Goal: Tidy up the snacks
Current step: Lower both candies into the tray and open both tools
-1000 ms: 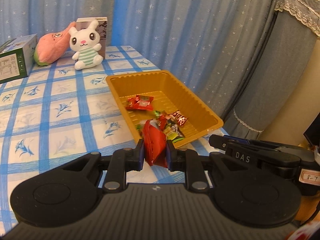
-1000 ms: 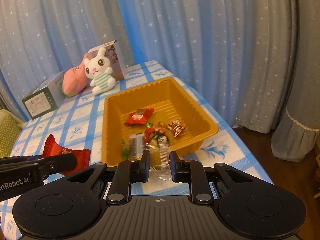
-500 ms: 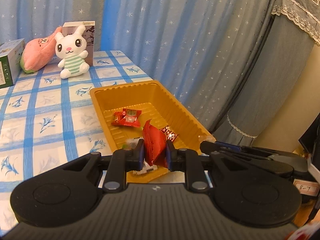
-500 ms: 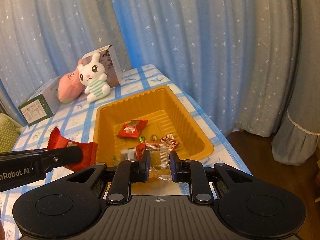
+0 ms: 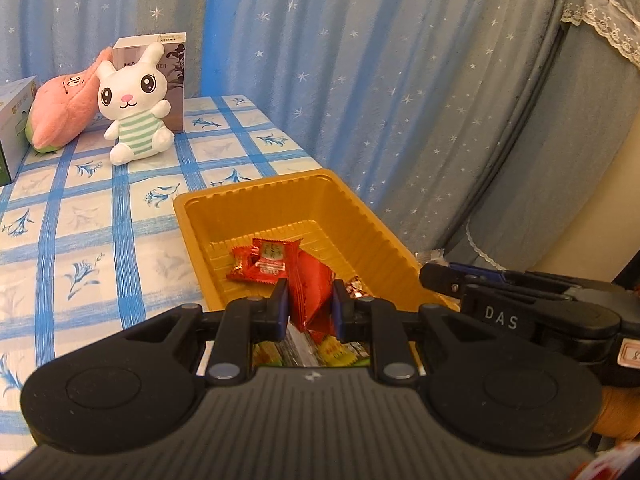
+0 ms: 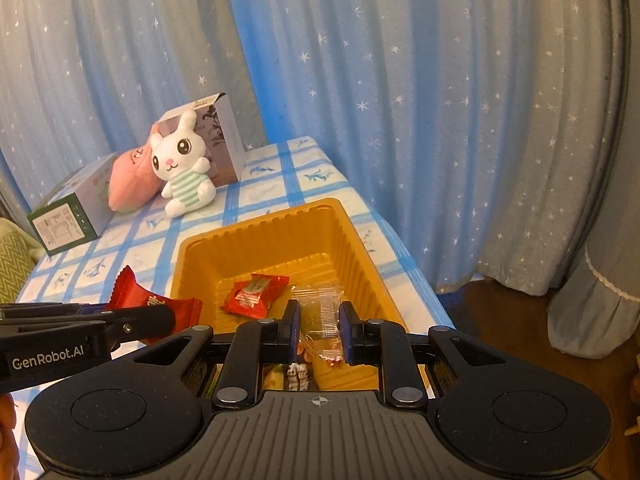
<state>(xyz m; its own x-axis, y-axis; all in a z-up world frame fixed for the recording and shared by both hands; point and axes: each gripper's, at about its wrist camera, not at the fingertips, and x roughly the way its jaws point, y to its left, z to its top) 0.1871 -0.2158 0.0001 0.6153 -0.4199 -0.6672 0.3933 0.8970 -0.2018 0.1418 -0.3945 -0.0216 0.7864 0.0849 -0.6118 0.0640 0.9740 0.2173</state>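
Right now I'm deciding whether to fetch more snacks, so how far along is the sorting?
Done: several wrapped snacks already lie in the yellow tray, including a red packet. In hand: the left claw is shut on a red snack bag and the right claw on a clear wrapped snack, both above the tray. Left: dropping these two in. No other loose snacks show on the checked tablecloth.

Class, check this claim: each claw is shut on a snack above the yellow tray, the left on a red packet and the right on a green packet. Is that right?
Not quite. The right claw grips a clear wrapper, not a green packet, as the right wrist view shows. The left claw does hold a red packet above the yellow tray.
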